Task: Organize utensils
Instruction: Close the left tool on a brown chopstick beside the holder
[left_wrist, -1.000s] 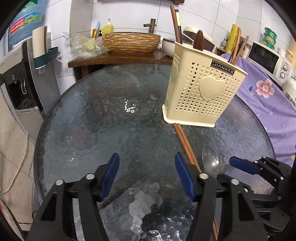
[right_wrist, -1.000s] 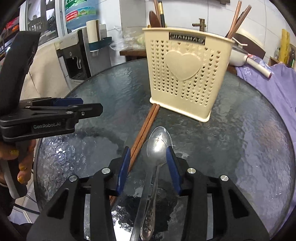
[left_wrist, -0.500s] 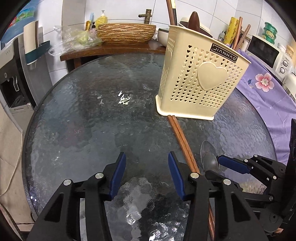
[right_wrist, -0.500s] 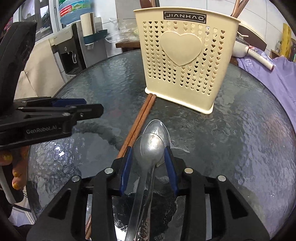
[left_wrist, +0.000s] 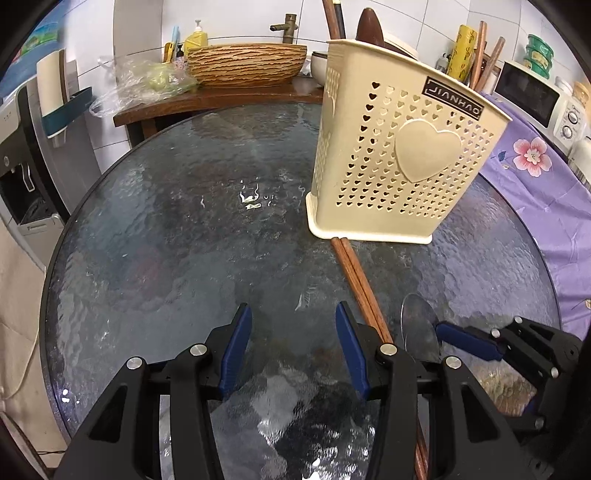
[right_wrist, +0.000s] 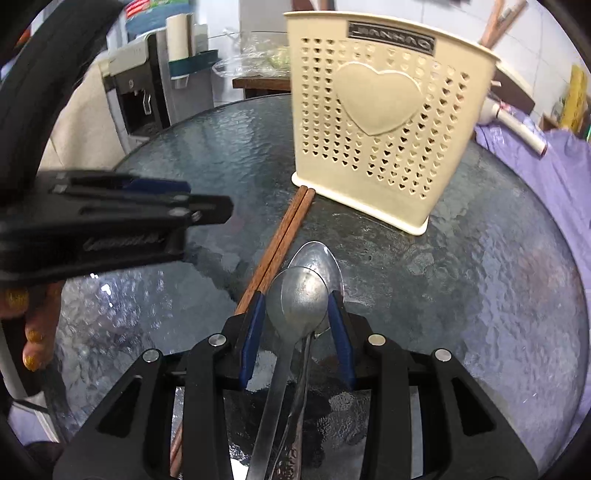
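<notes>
Your right gripper (right_wrist: 297, 314) is clamped on the upper spoon (right_wrist: 295, 301) just above the second spoon (right_wrist: 325, 258) on the glass table (right_wrist: 461, 295) — lift it straight, tip it handle-down into the cream basket (right_wrist: 380, 122) — your left gripper (left_wrist: 293, 350) waits with jaws apart beside the chopsticks (left_wrist: 354, 280).

Each view is taken close above the table (left_wrist: 155, 229), angled steeply down along its gripper's fingers. The holder (left_wrist: 399, 162) (right_wrist: 373, 122) and chopsticks (left_wrist: 360, 284) (right_wrist: 280, 240) are shared by both views.
</notes>
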